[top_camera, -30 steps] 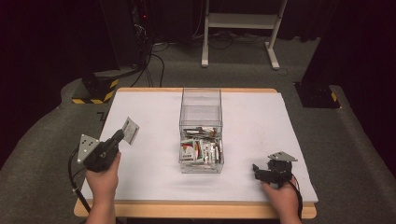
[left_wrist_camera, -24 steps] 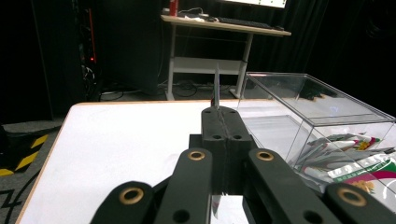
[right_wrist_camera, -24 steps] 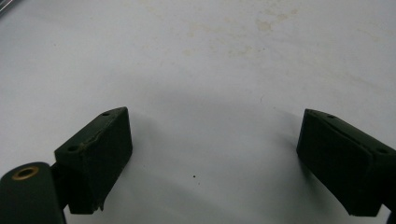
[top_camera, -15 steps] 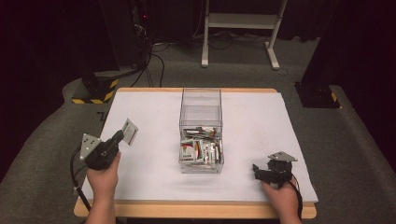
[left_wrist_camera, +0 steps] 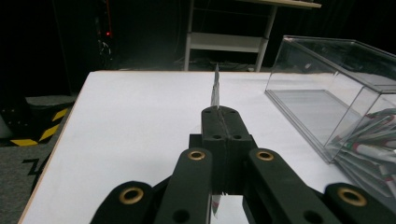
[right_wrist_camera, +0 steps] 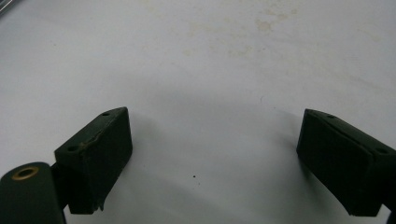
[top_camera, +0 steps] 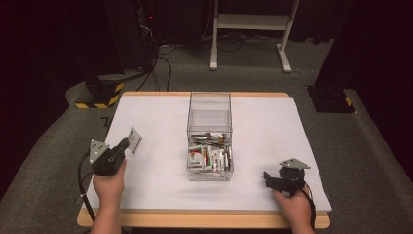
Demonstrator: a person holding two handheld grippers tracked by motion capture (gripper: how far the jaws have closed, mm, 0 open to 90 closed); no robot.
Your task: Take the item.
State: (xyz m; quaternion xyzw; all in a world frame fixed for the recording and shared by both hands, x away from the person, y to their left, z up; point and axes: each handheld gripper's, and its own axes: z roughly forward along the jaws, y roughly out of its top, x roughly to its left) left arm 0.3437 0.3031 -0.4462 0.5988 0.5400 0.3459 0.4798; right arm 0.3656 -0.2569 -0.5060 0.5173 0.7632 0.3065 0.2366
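My left gripper [top_camera: 125,143] is shut on a thin flat packet [top_camera: 133,140] at the left side of the white table [top_camera: 156,126]. In the left gripper view the packet [left_wrist_camera: 215,88] stands edge-on above the closed jaws of my left gripper [left_wrist_camera: 221,114]. A clear plastic box [top_camera: 210,139] with several packets in its near half sits mid-table, also seen as a clear box [left_wrist_camera: 345,88] to the right. My right gripper [top_camera: 267,178] rests at the near right of the table. Its jaws stand wide apart over bare table [right_wrist_camera: 210,93], my right gripper [right_wrist_camera: 212,154] holding nothing.
A white metal stand [top_camera: 253,29] and cables lie on the grey floor beyond the table. A black post with a yellow-striped foot [top_camera: 100,92] stands off the far left corner, another black base [top_camera: 331,100] off the far right.
My left hand has sunk a little toward the table with the packet still held. The right hand has kept still.
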